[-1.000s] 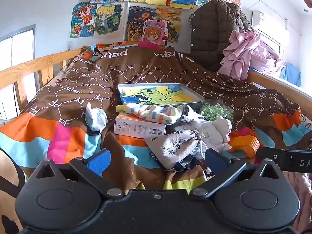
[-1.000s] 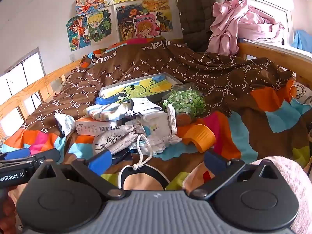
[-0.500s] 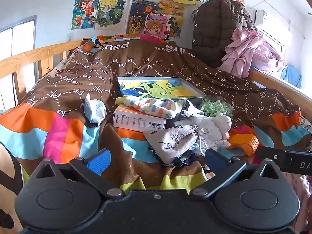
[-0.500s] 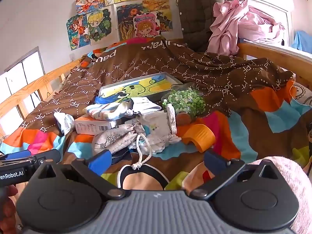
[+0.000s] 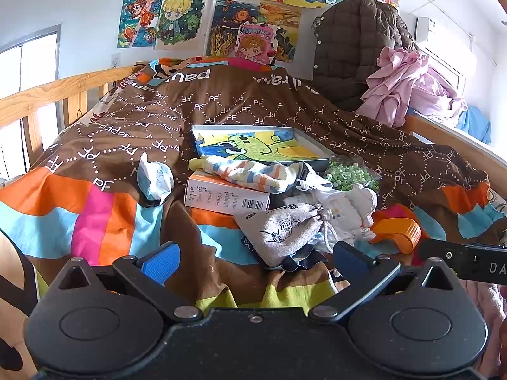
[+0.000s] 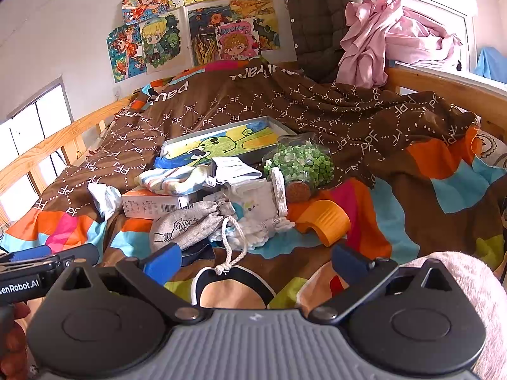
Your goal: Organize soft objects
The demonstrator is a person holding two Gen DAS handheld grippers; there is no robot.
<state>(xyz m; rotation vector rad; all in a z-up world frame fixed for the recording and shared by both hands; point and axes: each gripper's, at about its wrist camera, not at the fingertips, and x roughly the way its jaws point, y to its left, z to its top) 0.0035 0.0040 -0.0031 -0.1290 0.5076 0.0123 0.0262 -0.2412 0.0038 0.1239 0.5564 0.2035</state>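
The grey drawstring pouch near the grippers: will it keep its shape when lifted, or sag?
The grey drawstring pouch looks like wrinkled cloth, so it probably sags. Its white cord lies loose and would likely dangle or snag.

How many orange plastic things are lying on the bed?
1. The orange plastic piece lies on the bedspread right of the white cloth pile, below the jar of green bits. Others may be buried.

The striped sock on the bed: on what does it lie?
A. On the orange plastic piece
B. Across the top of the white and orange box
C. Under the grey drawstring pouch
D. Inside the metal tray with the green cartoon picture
B: the striped sock is draped over the top of the white and orange box, in front of the tray and apart from the grey drawstring pouch.
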